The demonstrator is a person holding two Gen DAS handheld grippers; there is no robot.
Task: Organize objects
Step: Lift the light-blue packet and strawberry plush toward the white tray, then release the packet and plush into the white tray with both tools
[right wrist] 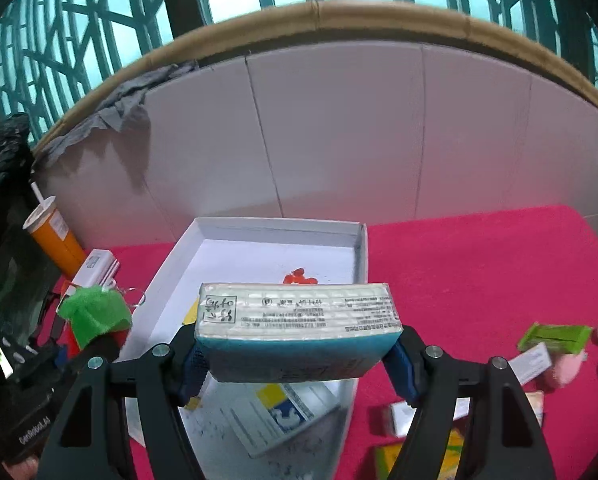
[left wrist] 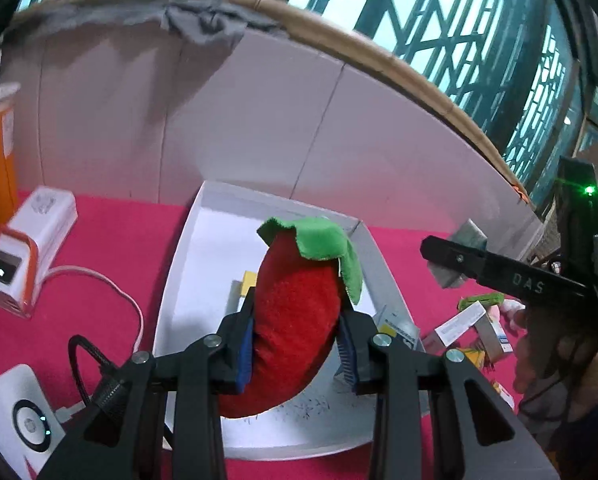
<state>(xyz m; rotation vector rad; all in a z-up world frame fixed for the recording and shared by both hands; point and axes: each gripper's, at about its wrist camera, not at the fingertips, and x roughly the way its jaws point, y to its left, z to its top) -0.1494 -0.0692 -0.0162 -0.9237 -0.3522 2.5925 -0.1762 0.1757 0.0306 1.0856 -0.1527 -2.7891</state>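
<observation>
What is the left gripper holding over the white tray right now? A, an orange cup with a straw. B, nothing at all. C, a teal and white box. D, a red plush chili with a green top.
D: the left gripper is clamped on the red plush chili, poised over the white tray; the teal and white box sits in the right gripper.

A curved white panel wall [right wrist: 339,128] topped by a tan bamboo rim [right wrist: 379,12] backs the pink-clothed table [right wrist: 479,264]; teal lattice windows [right wrist: 79,32] glow behind.
</observation>
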